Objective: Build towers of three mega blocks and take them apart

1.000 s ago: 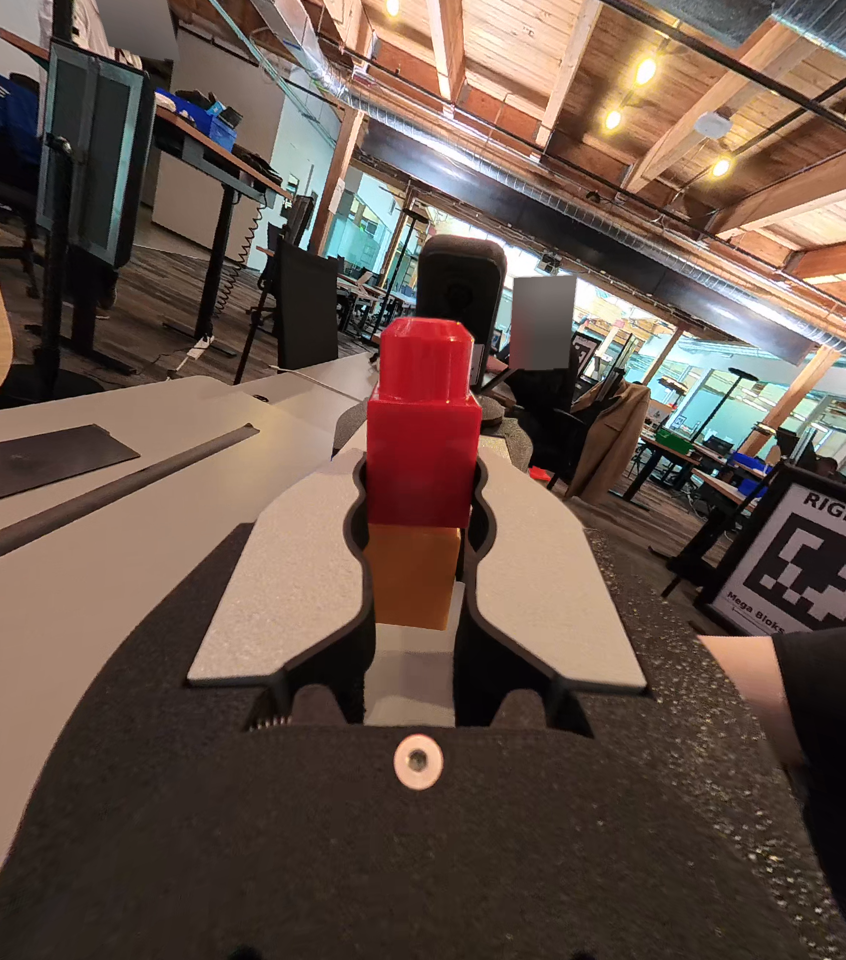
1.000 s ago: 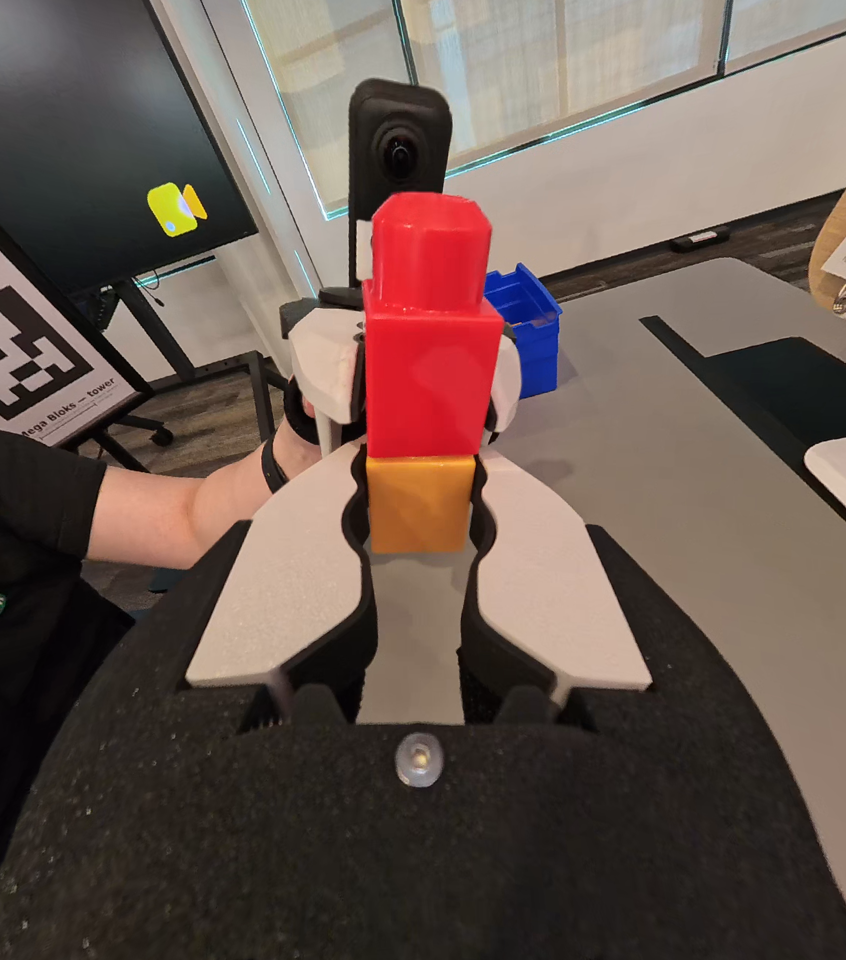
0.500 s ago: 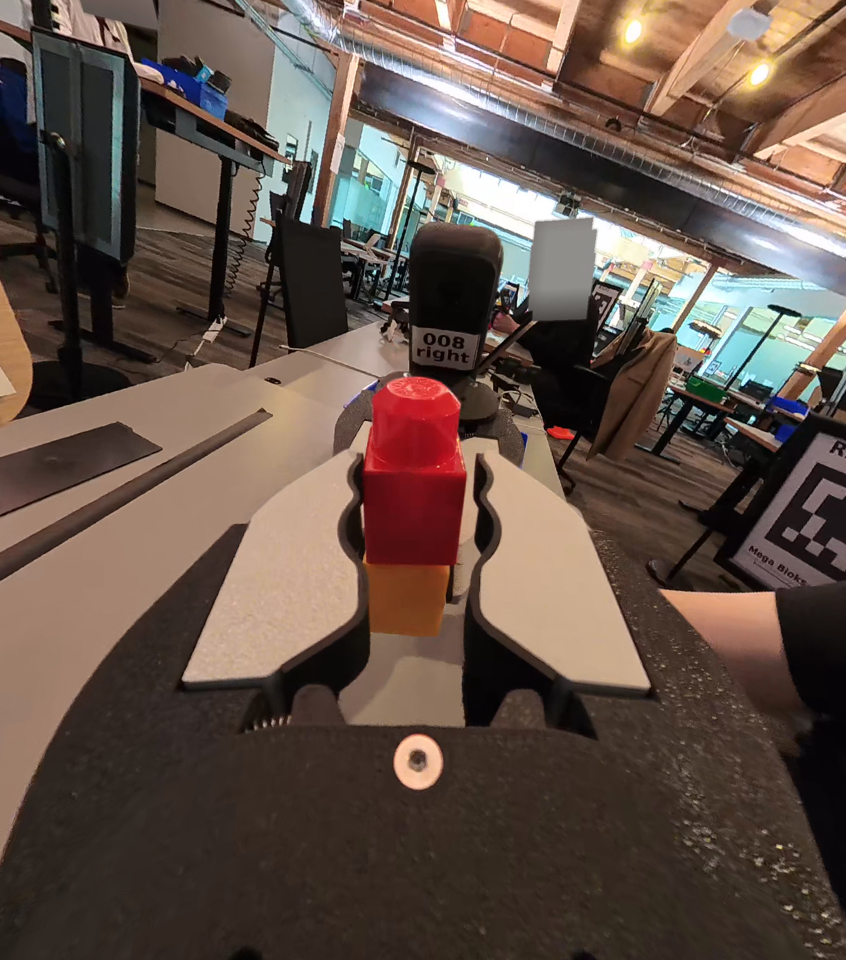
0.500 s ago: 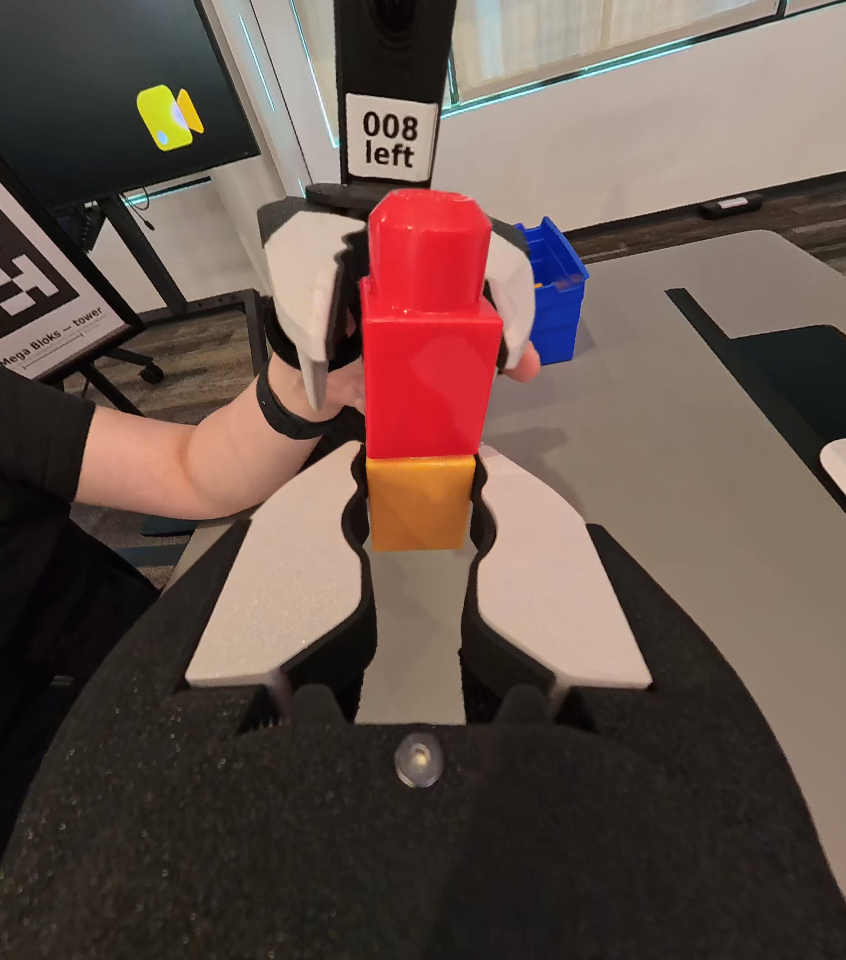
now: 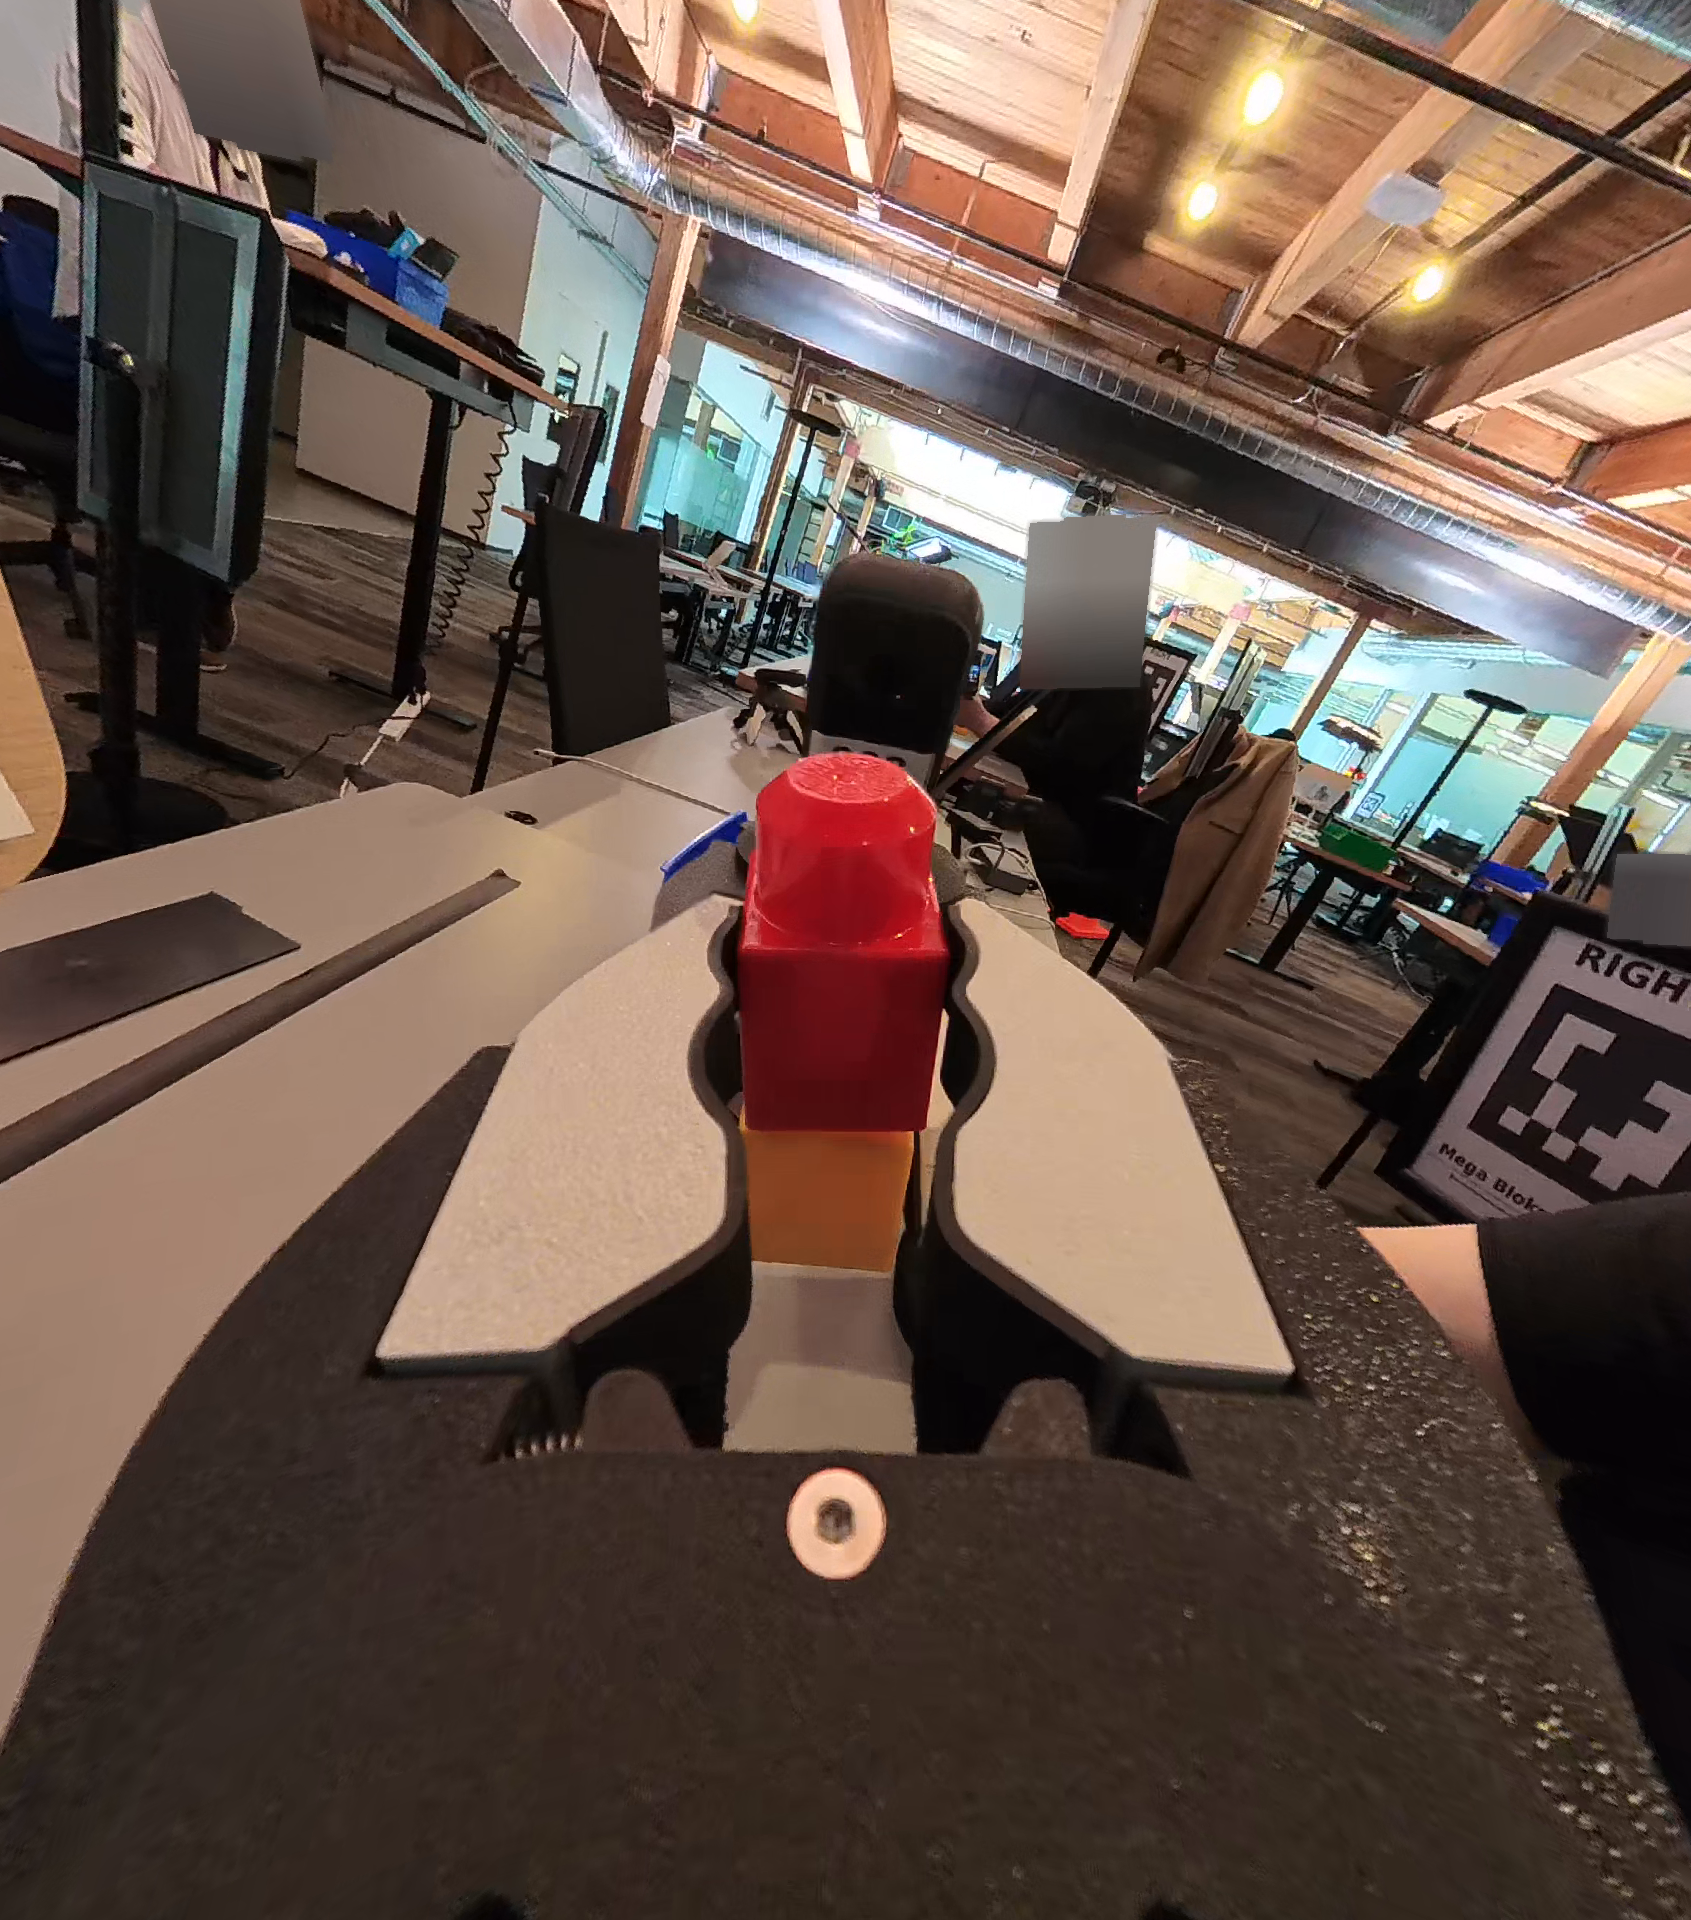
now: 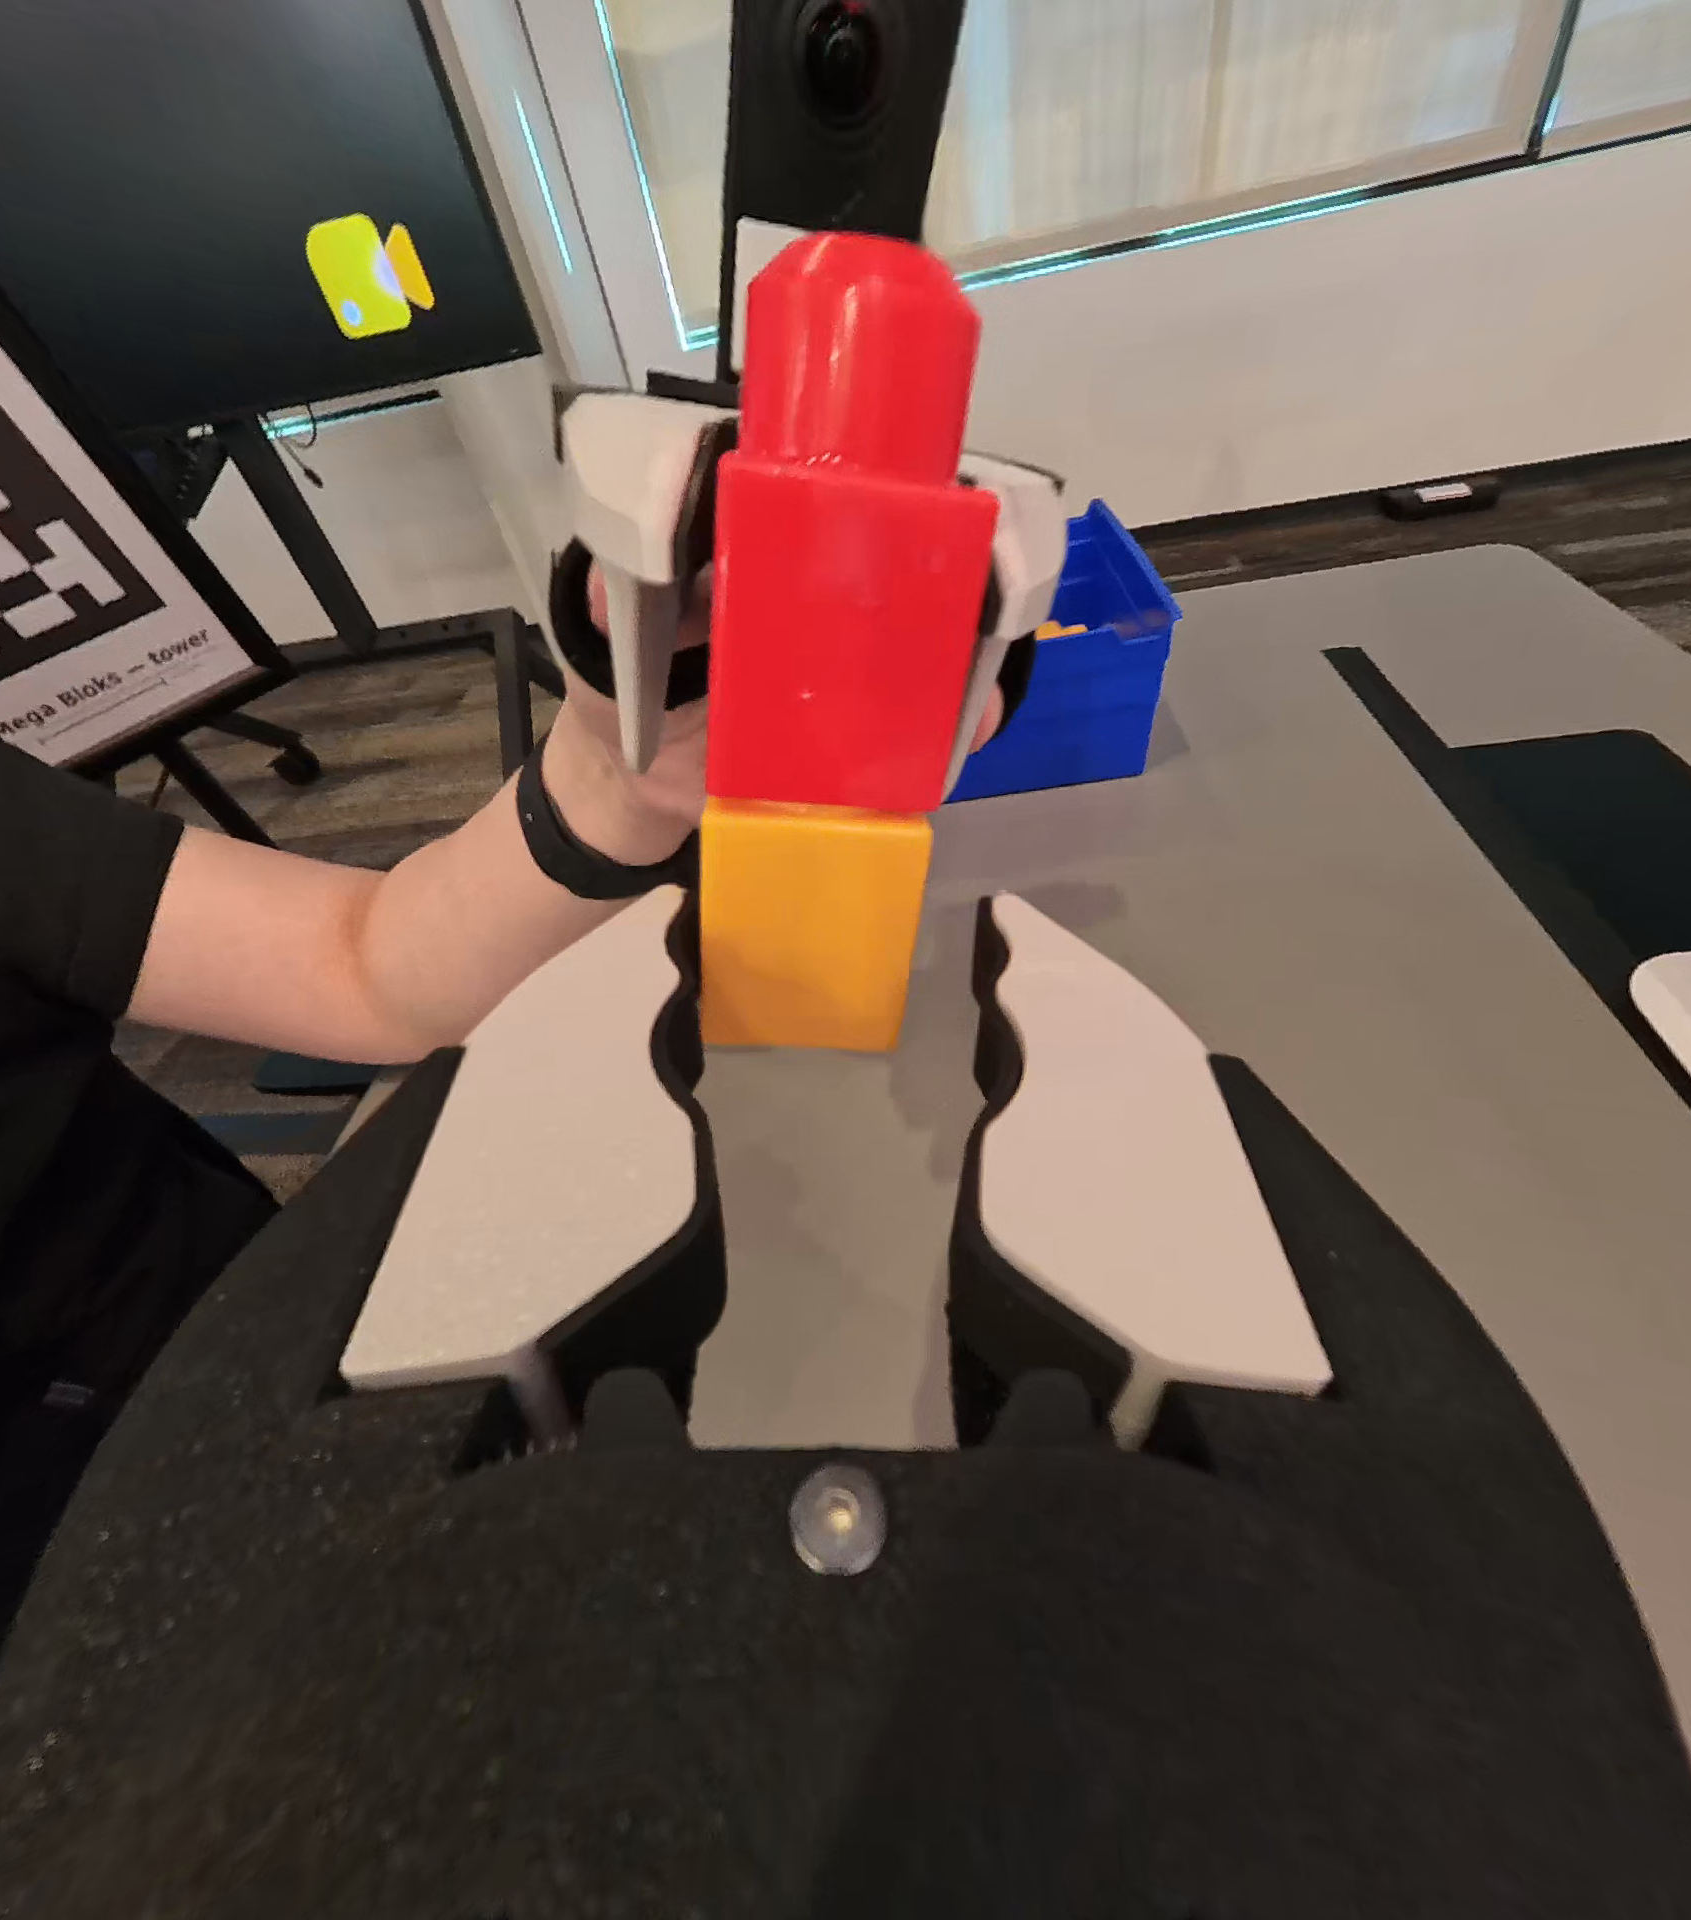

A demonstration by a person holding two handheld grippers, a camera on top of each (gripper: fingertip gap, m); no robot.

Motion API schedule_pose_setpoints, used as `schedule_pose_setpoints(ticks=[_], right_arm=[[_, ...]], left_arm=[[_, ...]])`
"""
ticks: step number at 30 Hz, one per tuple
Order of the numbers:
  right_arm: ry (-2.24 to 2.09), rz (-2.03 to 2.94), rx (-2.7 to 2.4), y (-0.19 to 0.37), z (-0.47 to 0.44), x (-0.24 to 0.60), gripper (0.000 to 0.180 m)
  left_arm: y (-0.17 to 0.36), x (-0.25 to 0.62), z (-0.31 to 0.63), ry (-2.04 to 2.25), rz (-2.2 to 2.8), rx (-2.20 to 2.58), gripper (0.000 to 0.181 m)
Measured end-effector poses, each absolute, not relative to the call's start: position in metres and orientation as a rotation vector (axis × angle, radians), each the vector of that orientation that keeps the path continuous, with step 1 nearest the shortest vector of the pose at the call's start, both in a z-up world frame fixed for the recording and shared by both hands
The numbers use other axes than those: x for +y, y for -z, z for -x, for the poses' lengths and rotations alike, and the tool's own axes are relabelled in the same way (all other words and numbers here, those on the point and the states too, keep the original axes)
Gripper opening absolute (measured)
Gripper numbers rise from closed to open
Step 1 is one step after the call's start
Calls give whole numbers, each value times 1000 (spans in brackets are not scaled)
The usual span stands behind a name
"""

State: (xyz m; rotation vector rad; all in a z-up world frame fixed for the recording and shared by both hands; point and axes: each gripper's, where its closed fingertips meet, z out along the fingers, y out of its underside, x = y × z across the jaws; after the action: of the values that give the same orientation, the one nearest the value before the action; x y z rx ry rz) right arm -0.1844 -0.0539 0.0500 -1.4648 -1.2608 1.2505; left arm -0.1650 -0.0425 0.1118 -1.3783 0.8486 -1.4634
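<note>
Right gripper (image 6: 836, 961): jaws released, tips flanking the orange block (image 6: 810, 930), which rests on the grey tabletop (image 6: 1340, 883). Left gripper (image 5: 841, 1029): jaws clenched on the red block (image 5: 836, 1039) stacked above. Blocks judged light, rigid, glossy, likely slippery; grip flat side faces, not the stud. Beyond, a blue bin (image 6: 1090, 675); a coded placard (image 6: 20, 561) bears writing, not transcribed
</note>
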Motion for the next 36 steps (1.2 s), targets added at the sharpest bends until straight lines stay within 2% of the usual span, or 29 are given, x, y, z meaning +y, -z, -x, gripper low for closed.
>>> schedule_pose_setpoints(ticks=[2, 13, 36], right_arm=[[-1255, 1459, -1297, -49, 187, -59, 37], [-1362, 1425, -1354, -49, 185, -72, 35], [-1314, 1488, -1326, -43, 183, -62, 35]], left_arm=[[-112, -42, 165, 1453, 1375, 846, 35], [-108, -57, 163, 1436, 1371, 980, 36], [-104, -45, 158, 1409, 1400, 906, 36]])
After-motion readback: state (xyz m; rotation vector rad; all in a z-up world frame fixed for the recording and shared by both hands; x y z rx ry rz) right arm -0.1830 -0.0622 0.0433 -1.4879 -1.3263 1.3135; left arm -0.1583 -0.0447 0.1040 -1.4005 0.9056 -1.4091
